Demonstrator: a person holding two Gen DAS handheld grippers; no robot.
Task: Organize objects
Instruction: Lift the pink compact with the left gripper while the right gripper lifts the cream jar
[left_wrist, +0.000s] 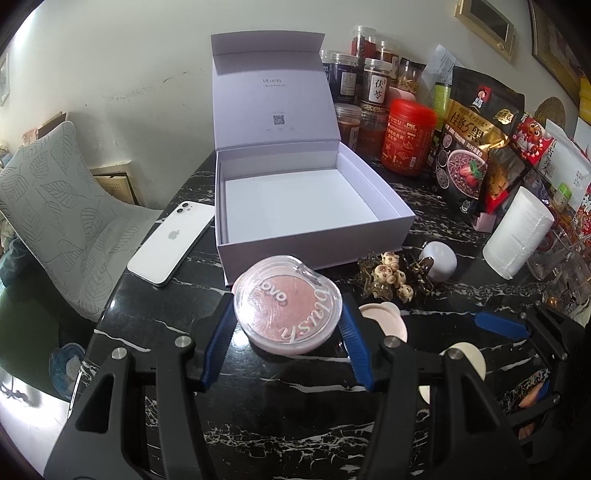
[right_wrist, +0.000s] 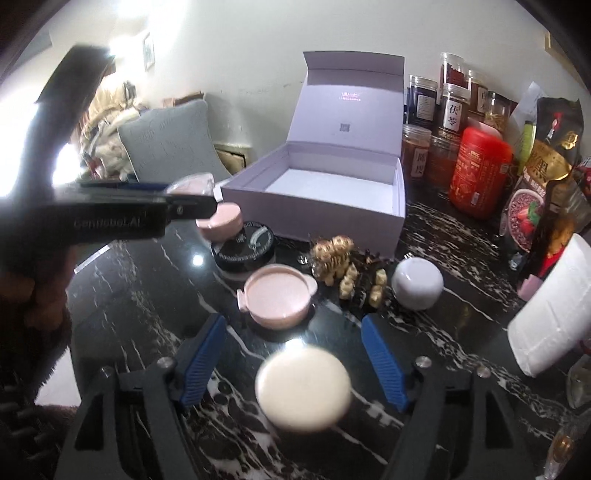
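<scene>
Blush compact (left_wrist: 288, 306) clamped in left gripper (left_wrist: 288, 325), just before the open white box (left_wrist: 314, 240).
Right gripper (right_wrist: 295, 354), jaws apart, flanks a cream puff (right_wrist: 303, 387).

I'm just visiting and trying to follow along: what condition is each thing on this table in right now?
White box: lid up, nothing visible inside.
Blush compact: closed, clamped in the left tool, off the table.
Right tool: open, holding nothing.
Cream round puff: lying between the right tool's fingers, unpressed.
Pink compact: closed, on the table.
Black jar: lid on.
Phone: face down.
</scene>
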